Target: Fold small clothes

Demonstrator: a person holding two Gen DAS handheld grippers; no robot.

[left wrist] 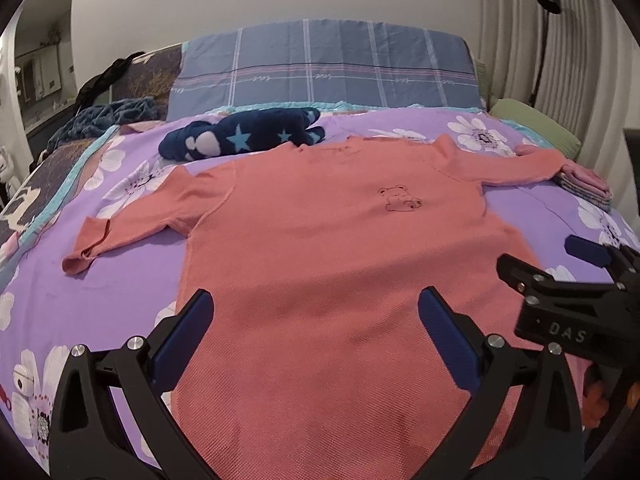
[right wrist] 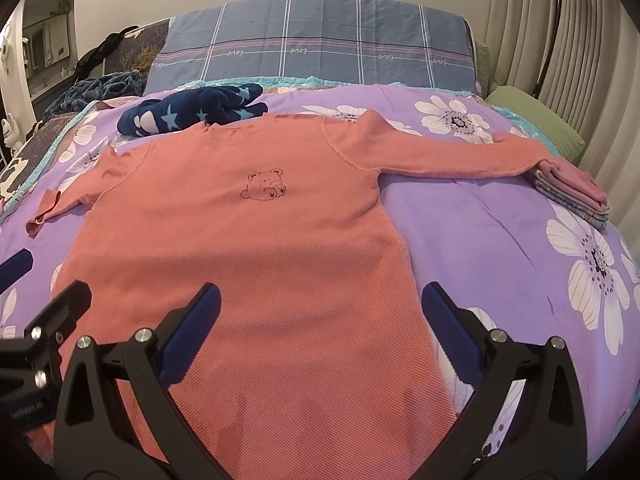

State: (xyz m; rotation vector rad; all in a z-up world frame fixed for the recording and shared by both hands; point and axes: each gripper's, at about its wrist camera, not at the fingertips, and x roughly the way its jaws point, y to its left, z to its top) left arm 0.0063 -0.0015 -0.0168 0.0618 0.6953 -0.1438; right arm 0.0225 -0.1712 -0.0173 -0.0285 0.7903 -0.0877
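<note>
A coral long-sleeved shirt (left wrist: 320,240) with a small bear drawing lies flat, front up, on the purple flowered bedspread (left wrist: 120,280); it also shows in the right wrist view (right wrist: 248,248). Both sleeves are spread out sideways. My left gripper (left wrist: 316,312) is open and empty, low over the shirt's lower part. My right gripper (right wrist: 320,308) is open and empty over the shirt's lower right side. The right gripper also shows at the right edge of the left wrist view (left wrist: 560,268), and the left gripper at the left edge of the right wrist view (right wrist: 44,280).
A navy star-patterned fleece garment (left wrist: 240,136) lies bunched above the shirt's collar. A stack of folded clothes (right wrist: 576,196) sits under the right cuff. A blue plaid pillow (left wrist: 320,64), a green pillow (right wrist: 536,120), a dark blue blanket (left wrist: 104,116) and curtains (right wrist: 592,60) surround the bed.
</note>
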